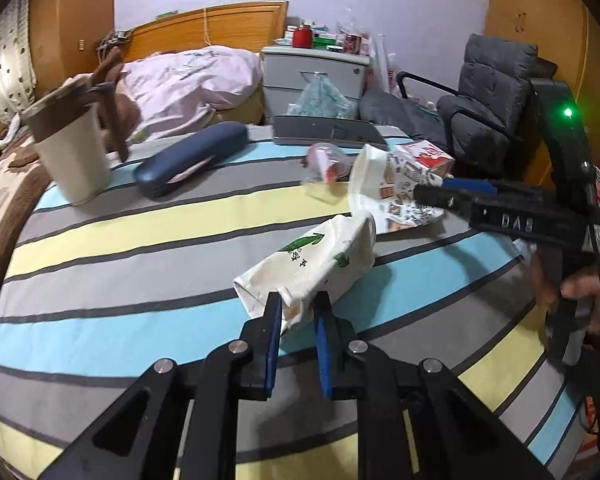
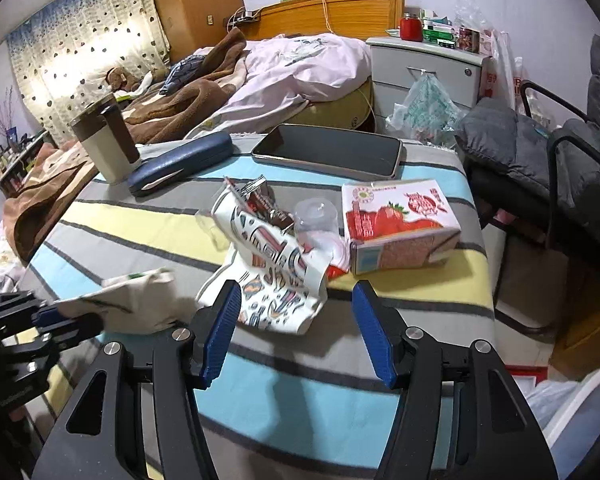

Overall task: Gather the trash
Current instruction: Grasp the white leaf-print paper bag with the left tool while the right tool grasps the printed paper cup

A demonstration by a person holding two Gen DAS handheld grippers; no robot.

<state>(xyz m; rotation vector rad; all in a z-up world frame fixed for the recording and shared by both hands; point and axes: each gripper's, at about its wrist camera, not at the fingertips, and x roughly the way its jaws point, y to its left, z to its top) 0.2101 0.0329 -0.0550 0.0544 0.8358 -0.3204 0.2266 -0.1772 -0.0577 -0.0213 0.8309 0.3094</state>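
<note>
Where the striped cloth (image 1: 140, 248) covers the surface, bands of grey, pale yellow and light blue run across it, soft and slightly wrinkled. Left hand-held gripper (image 1: 298, 300) is closed tight on the near end of a crumpled white paper bag (image 1: 312, 256) with green print; its blue ribbed pads (image 1: 274, 332) pinch the creased paper. Rest of that bag lies on the cloth, pointing away from the jaws.

Right hand-held gripper (image 2: 296, 292) stands wide open and holds nothing. Just beyond its fingertips lies a second crumpled paper bag (image 2: 272, 276), white with coloured drawings, with brown wrappers (image 2: 264, 204) at its mouth. Beside it lie a clear plastic cup (image 2: 316, 220) on its side and a red-and-white strawberry carton (image 2: 396, 224), boxy and glossy.

Further back on the surface: a cream tumbler (image 2: 108, 140) with brown lid, upright; a dark blue glasses case (image 2: 180, 162); a flat dark tablet (image 2: 328, 150).

Behind, an unmade bed (image 2: 292, 68) with pink bedding and brown blanket, wooden headboard (image 2: 340, 10), grey nightstand (image 2: 428, 68), grey padded chair (image 2: 540, 148), patterned curtain (image 2: 80, 56).
</note>
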